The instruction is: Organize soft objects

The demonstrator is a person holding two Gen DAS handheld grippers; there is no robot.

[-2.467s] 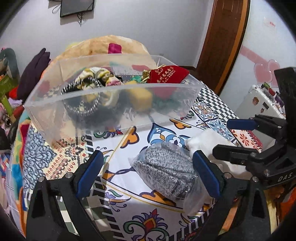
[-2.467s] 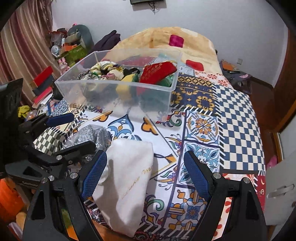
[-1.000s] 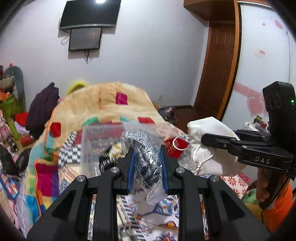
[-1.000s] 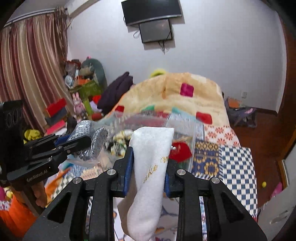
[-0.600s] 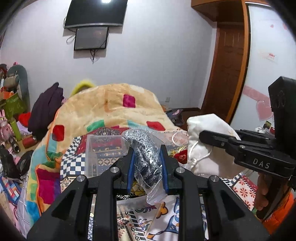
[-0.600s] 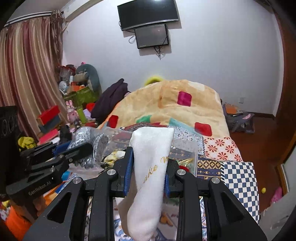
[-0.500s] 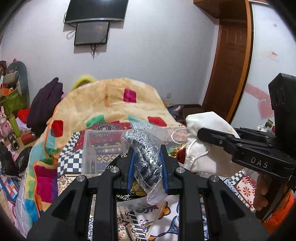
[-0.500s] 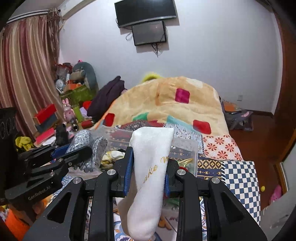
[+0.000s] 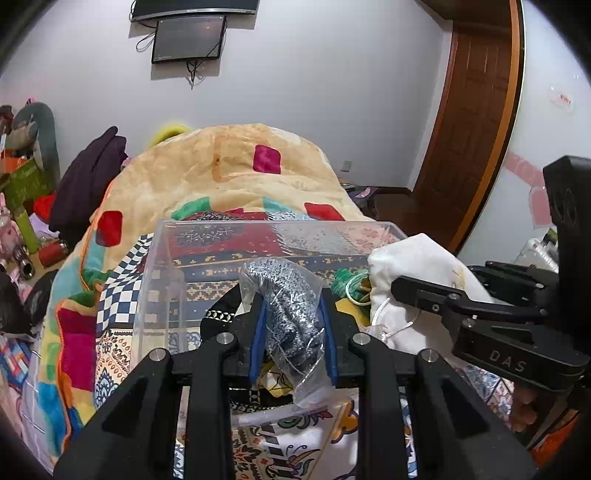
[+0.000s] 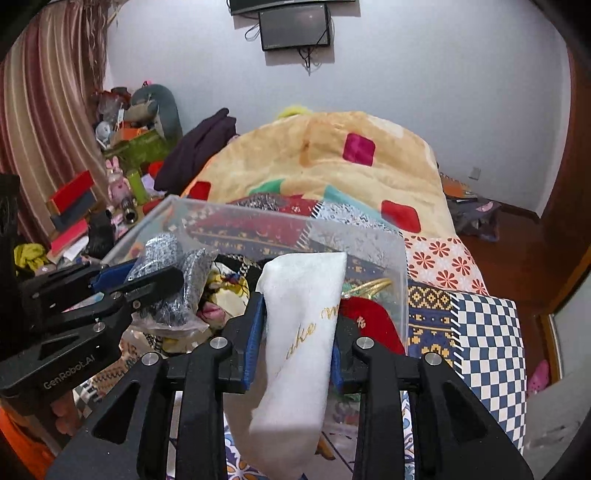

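Both loads had come off the bed and up to the clear bin [image 9: 155,280]. Left tongs [image 9: 291,328] gripped the bagged grey knit [image 9: 291,306]; right tongs [image 10: 297,332] gripped the white pouch [image 10: 299,332]. Release pending.

I see a pale wall [image 9: 332,92] at the far end carrying two dark screens [image 9: 188,33]. A brown wooden door [image 9: 476,122] stands far right, striped curtains [image 10: 40,122] hang left, and a blanket-covered bed [image 10: 325,158] occupies the centre.
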